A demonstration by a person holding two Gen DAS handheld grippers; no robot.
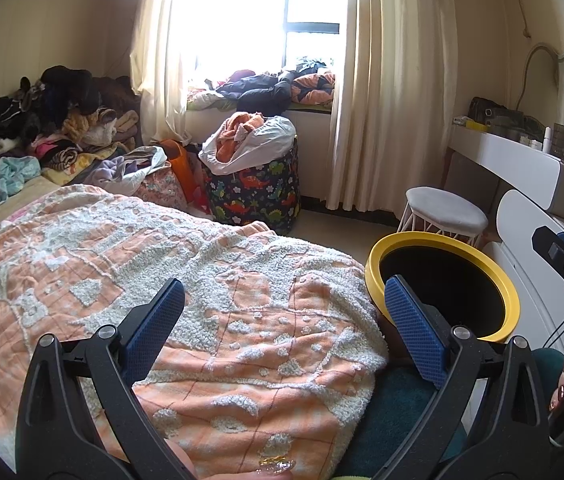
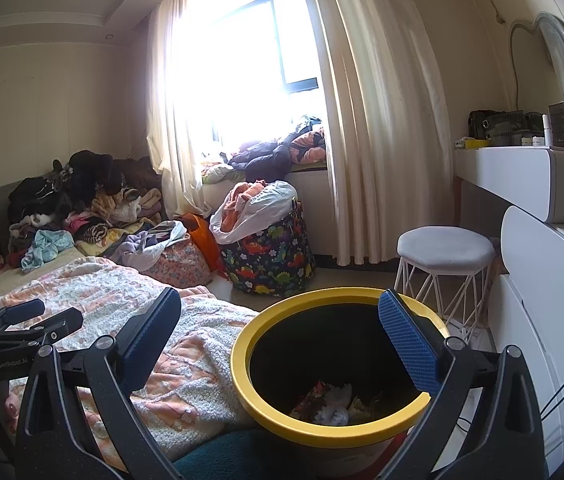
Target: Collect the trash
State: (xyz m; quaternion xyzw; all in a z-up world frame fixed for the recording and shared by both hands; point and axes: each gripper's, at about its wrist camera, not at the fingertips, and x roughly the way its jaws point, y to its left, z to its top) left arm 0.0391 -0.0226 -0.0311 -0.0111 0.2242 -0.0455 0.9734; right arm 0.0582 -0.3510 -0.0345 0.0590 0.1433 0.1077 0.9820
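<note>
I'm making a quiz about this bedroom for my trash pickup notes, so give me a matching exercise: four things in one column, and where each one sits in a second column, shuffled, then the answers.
Things:
1. yellow-rimmed bin
2. white stool
3. dinosaur-print hamper
4. quilted blanket

Places:
A. spread over the bed
B. on the floor below the window, stuffed with laundry
C. under the open right tongs, with crumpled trash at its bottom
D. in front of the white dresser, near the curtain

Pairs: 1-C, 2-D, 3-B, 4-A
</note>
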